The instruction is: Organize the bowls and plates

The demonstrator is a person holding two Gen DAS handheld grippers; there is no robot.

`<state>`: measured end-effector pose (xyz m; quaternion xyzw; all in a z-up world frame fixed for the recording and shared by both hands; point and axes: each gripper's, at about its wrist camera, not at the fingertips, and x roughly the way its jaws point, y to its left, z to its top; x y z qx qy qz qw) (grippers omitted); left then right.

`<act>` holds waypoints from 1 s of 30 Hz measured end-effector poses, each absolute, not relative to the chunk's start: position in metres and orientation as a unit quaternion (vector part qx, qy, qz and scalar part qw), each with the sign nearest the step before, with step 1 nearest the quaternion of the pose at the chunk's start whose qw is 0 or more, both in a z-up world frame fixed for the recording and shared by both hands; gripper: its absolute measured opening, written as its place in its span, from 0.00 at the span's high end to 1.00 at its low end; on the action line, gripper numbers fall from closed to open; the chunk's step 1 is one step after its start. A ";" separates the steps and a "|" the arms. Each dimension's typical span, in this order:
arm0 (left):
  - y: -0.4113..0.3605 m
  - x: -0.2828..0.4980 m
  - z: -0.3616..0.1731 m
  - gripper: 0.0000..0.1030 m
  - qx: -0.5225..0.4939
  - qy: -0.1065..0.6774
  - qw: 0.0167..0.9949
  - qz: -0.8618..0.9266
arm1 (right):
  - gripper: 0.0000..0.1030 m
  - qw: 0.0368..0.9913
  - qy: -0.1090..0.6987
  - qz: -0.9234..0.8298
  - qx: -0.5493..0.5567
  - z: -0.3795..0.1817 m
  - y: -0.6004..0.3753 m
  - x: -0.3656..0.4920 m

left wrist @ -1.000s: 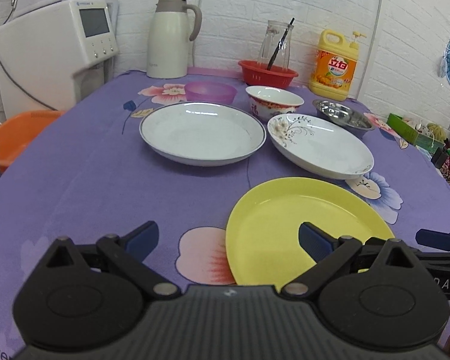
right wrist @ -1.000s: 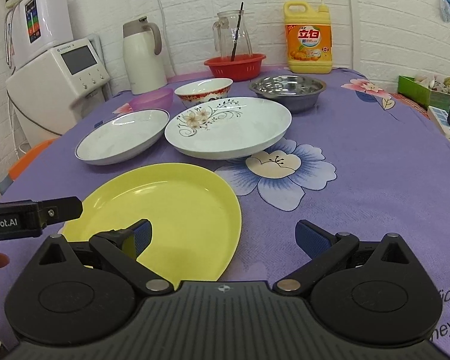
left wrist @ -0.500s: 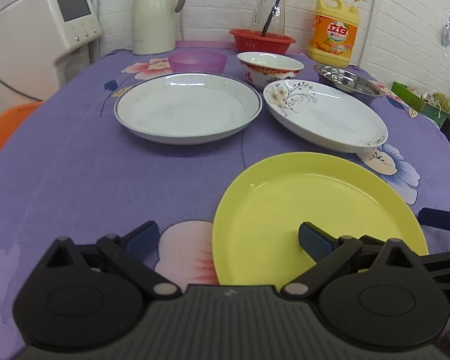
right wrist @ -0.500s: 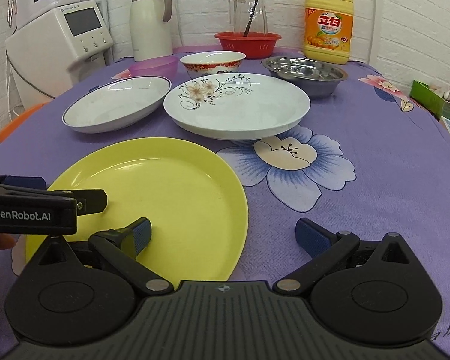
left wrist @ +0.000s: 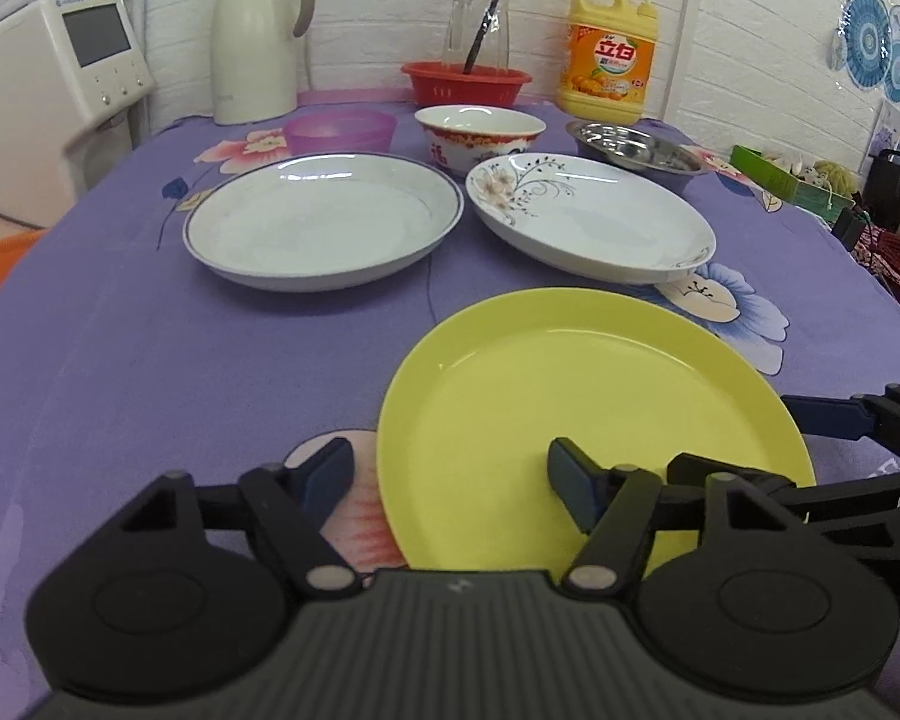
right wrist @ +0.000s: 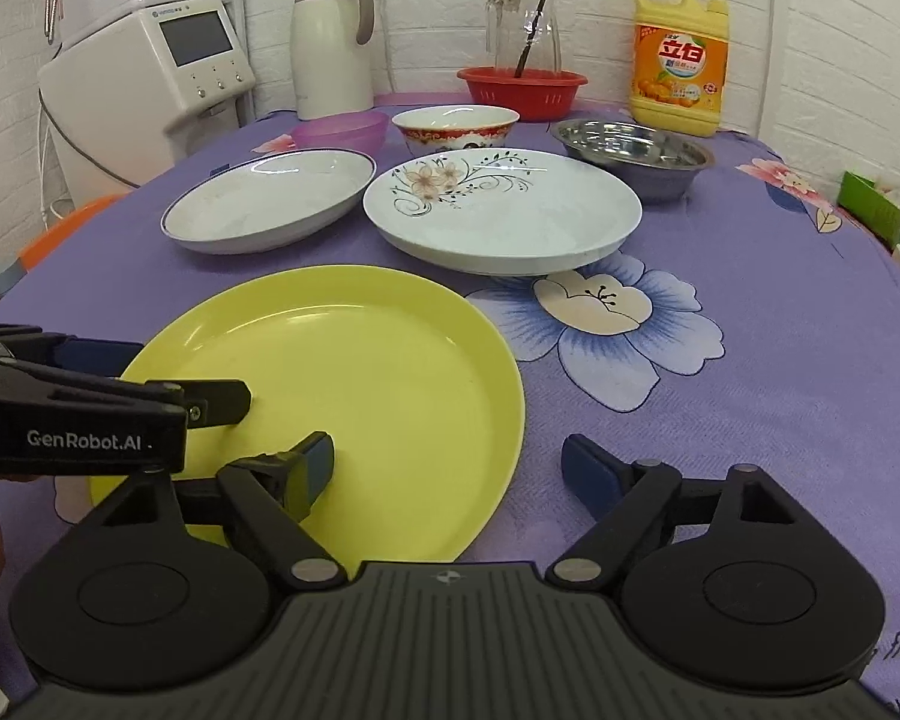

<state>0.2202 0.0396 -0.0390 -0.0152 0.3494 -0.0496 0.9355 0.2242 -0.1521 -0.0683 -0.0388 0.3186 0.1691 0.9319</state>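
Purple floral tablecloth [left wrist: 120,360] is covering the whole table, with everything being carried on it. Yellow plate [left wrist: 570,420] is lying nearest the cameras, well in front of the other dishes. Blue-rimmed white plate [left wrist: 324,222] and flower-patterned white plate [left wrist: 594,222] are sitting side by side behind it, close together but not touching. Steel bowl [left wrist: 636,144], red-patterned bowl [left wrist: 480,132] and purple bowl [left wrist: 342,132] are lined up just behind those (steel one partly hidden by the flowered plate's rim).

Left gripper [left wrist: 450,480] is being closed across the yellow plate's left rim: one finger is outside on the cloth, the other is over the plate's inside; the pads are not yet seen pressing on the rim, so nothing is being grasped. Right gripper [right wrist: 447,471] is being held spread across the plate's right rim, left finger over the plate, right finger over the cloth, no pinch visible (released).

Further back, a white kettle [left wrist: 258,36], red basket [left wrist: 468,84] with a glass jug [left wrist: 480,18], and a yellow detergent bottle [left wrist: 609,54] are being kept along the wall.
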 end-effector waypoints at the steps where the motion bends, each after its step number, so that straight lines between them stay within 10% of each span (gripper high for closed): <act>1: 0.038 0.219 -0.039 0.46 -0.014 0.346 0.936 -0.056 | 0.00 0.931 0.317 0.174 -0.036 -0.068 -0.151 0.223; 30: 0.149 0.194 -0.039 0.60 -0.074 0.329 0.940 0.059 | 0.00 0.913 0.306 0.263 -0.060 -0.066 -0.031 0.229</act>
